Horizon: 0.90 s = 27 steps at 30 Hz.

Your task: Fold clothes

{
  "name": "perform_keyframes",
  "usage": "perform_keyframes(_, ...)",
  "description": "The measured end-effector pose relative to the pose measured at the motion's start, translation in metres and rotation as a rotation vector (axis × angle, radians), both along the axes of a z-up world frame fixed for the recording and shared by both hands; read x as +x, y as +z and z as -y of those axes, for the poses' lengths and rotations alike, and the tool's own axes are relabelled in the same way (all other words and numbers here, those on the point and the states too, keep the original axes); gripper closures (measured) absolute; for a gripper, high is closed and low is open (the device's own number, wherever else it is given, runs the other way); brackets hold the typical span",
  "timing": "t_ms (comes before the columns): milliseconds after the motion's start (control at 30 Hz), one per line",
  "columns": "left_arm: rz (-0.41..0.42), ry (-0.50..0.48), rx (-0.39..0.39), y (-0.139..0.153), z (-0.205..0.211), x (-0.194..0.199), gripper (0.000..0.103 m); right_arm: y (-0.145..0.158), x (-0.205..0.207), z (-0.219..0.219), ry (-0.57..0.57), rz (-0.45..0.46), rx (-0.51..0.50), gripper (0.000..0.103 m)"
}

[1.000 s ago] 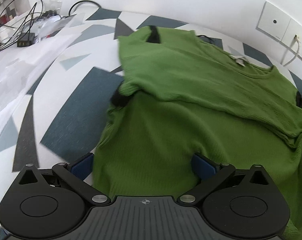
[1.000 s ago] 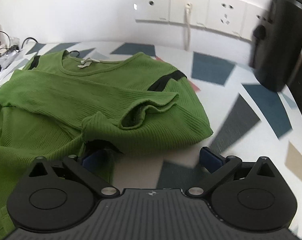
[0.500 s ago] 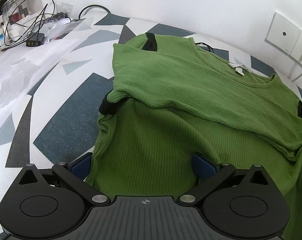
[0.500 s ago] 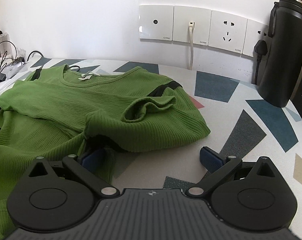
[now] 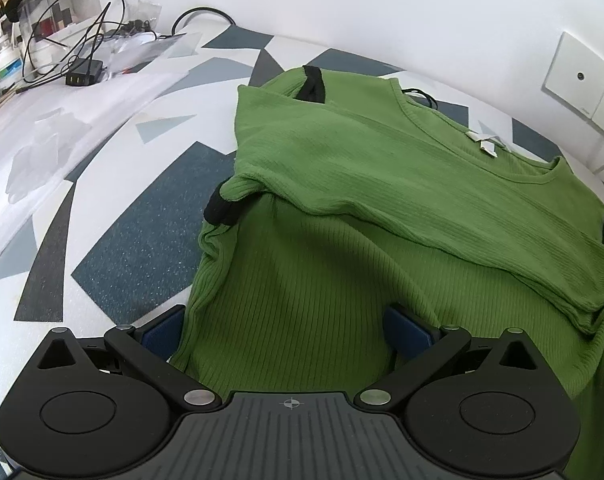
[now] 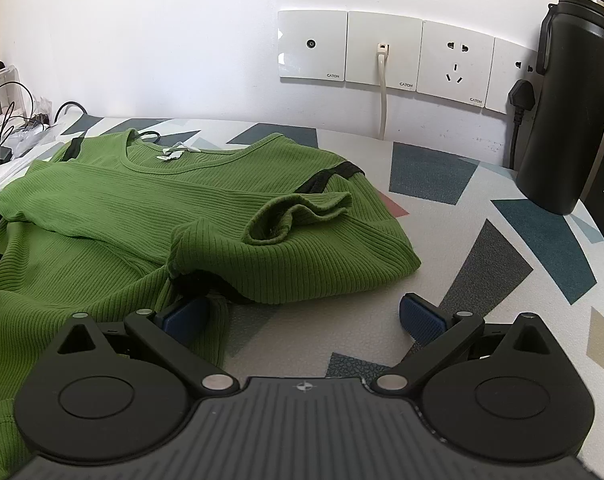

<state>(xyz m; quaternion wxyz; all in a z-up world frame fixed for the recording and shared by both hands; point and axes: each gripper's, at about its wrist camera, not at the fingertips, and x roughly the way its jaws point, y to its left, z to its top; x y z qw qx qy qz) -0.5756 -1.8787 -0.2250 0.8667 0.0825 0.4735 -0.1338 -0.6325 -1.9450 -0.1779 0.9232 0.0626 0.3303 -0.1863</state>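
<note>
A green ribbed sweater (image 5: 382, 200) with black trim lies on the patterned table, both sleeves folded across its chest, neckline toward the wall. My left gripper (image 5: 286, 330) is open and straddles the sweater's lower left hem, which lies between the blue pads. In the right wrist view the sweater (image 6: 142, 208) fills the left half. My right gripper (image 6: 302, 318) is open at the sweater's right lower edge; its left pad (image 6: 182, 318) touches the cloth and its right pad (image 6: 422, 318) is over bare table.
A black bottle (image 6: 566, 100) stands at the back right by wall sockets (image 6: 386, 52) with a white cable. Clear plastic sheets (image 5: 62, 120), cables and a charger (image 5: 84, 76) lie at the far left. The table (image 6: 462, 240) has grey and blue shapes.
Both grippers have moved slightly back and lower toward the sweater's bottom hem. Both stay open. The sweater has not moved.
</note>
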Motion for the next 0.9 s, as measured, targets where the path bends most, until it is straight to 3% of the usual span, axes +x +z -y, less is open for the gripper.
perform_keyframes(633,0.027,-0.028,-0.013,-0.001,-0.002,-0.002,0.001,0.0,0.0,0.0,0.0,0.0,0.001,0.0)
perform_keyframes(900,0.012,-0.168,-0.013,-0.001,-0.012,0.003,0.001,0.001,0.0,0.0,0.0,0.0,0.001,0.0)
